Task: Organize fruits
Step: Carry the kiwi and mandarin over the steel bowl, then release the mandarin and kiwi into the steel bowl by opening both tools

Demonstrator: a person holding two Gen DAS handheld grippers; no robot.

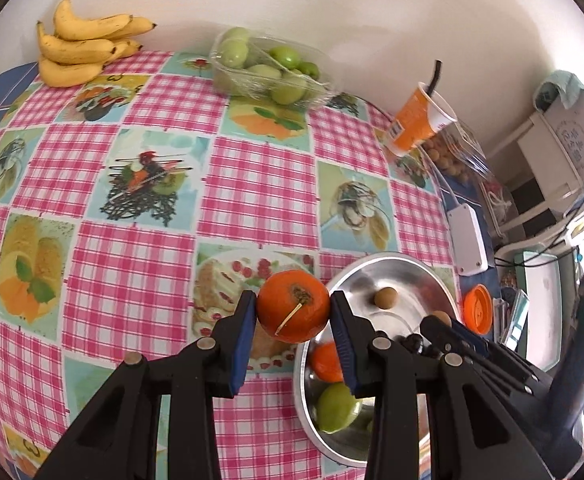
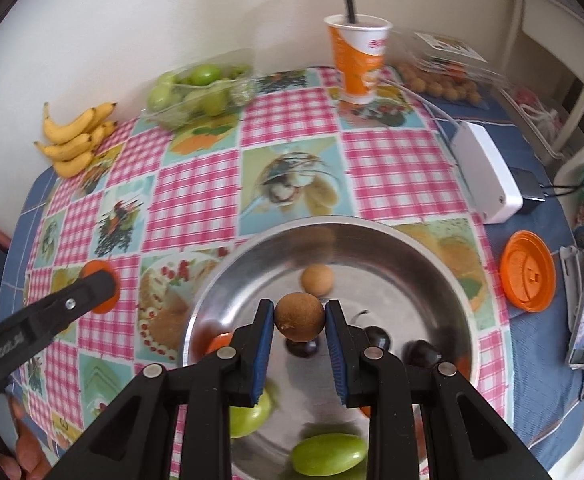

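Note:
My left gripper (image 1: 294, 310) is shut on an orange tangerine (image 1: 293, 305), held just left of the steel bowl (image 1: 420, 276). My right gripper (image 2: 299, 316) is shut on a small brown longan (image 2: 299, 317), held over the steel bowl (image 2: 428, 256). The bowl holds another longan (image 2: 316, 279), dark plums (image 2: 422, 354), green fruits (image 2: 328, 455) and an orange fruit (image 1: 326, 362). In the right wrist view the left gripper (image 2: 99, 286) and tangerine (image 2: 100, 271) show at the left.
Bananas (image 1: 79, 44) and a clear tray of green fruits (image 1: 265, 68) lie at the table's far side. An orange cup with a straw (image 2: 358, 58), a pack of longans (image 2: 440, 80), a white box (image 2: 486, 172) and an orange lid (image 2: 527, 271) stand to the right.

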